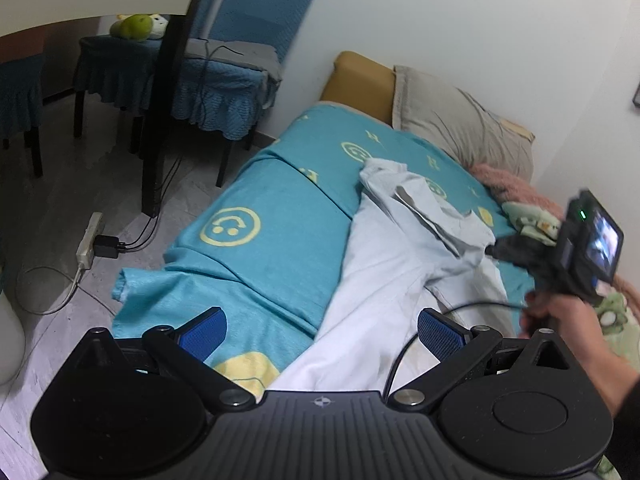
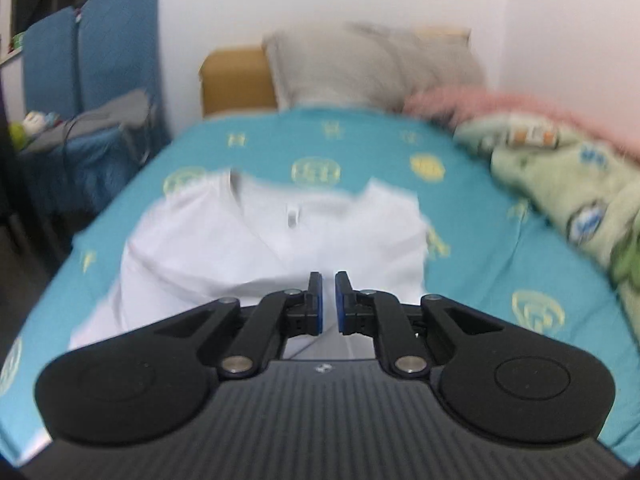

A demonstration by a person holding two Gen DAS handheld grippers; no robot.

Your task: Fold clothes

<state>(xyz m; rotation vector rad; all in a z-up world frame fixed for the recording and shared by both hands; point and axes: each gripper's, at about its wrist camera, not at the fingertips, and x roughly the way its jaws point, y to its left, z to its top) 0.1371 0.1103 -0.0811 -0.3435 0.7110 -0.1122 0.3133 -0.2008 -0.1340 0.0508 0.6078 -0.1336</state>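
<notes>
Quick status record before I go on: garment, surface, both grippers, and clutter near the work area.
garment: white shirt, lying partly bunched
surface: teal bedspread with yellow smiley prints
left gripper: open, low over the shirt's near part, holding nothing
right gripper: nearly closed with a thin gap, close to the shirt's edge; whether it grips cloth is unclear
clutter: green blanket, pink blanket, pillow
</notes>
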